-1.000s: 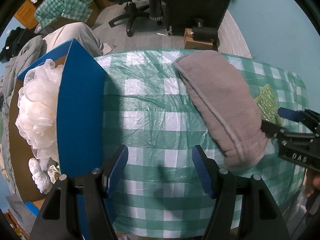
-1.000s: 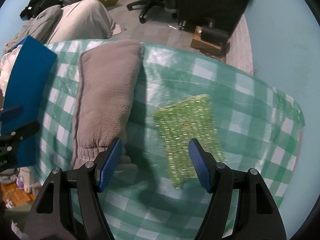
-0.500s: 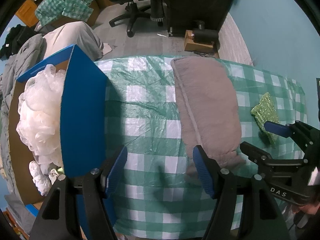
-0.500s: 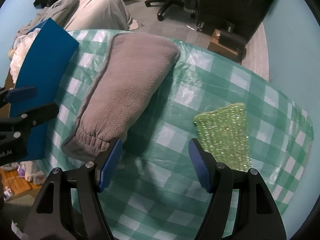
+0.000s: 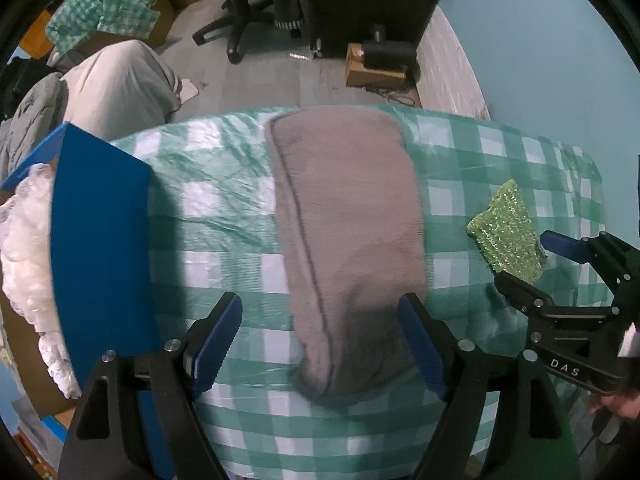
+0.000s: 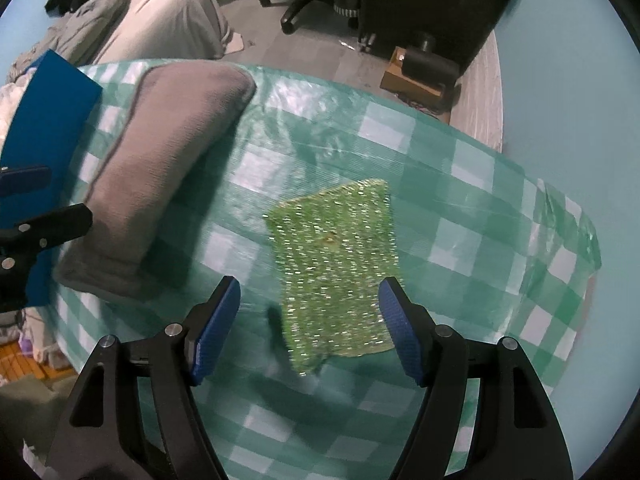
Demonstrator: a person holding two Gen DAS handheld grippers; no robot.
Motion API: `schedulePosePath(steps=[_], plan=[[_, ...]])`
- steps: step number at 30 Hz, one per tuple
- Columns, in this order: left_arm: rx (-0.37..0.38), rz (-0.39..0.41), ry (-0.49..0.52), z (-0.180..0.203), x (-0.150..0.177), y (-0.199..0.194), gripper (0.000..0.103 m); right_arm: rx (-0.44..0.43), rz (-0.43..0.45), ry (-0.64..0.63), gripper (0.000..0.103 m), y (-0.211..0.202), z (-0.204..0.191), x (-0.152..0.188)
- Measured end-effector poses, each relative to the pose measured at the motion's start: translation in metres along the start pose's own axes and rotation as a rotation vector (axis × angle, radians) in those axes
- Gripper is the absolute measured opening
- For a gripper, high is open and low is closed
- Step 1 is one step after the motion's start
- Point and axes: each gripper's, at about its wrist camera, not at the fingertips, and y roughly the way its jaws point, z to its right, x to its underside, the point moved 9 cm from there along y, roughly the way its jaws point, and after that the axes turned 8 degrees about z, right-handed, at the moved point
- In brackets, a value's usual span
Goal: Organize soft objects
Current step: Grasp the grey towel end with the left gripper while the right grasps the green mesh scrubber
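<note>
I am holding the left gripper (image 5: 320, 344) spread wide over the near end of the grey folded towel (image 5: 348, 232), which is lying lengthwise down the middle of the left wrist frame on the checked tablecloth (image 5: 216, 200). Its near end is sitting between the two blue pads; whether either pad is touching the cloth I cannot tell. I judge that stance suits a pinch at the thick folded end, where the fabric is bunching.

The right gripper (image 6: 310, 328) is also gaping, holding nothing, and is straddling the lower part of the green sparkly scrub pad (image 6: 336, 264) at the centre of the right wrist frame. The pad is lying flat, well apart from the towel.

At the left edge of the left wrist frame a blue box flap (image 5: 100, 240) is standing up, with white crumpled plastic (image 5: 24, 248) packed behind it. I am taking that box as the likely destination, which would explain the towel being approached from the box side.
</note>
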Motion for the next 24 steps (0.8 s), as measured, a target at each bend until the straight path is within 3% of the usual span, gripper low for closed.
schedulePosePath(steps=[12, 19, 22, 24], plan=[[-0.078, -0.059, 0.017, 0.007, -0.001, 0.038, 0.09, -0.01, -0.016, -0.002, 0.071, 0.02, 0.01, 0.003], [-0.072, -0.085, -0.04, 0.002, 0.003, 0.054, 0.099, 0.011, 0.003, -0.002, 0.071, 0.02, 0.008, 0.006], [-0.047, -0.089, -0.066, 0.001, 0.005, 0.057, 0.098, 0.045, 0.016, -0.016, 0.06, 0.02, 0.007, 0.009], [-0.01, -0.081, -0.072, 0.002, 0.006, 0.056, 0.084, 0.06, 0.027, -0.033, 0.048, 0.017, 0.006, 0.009]])
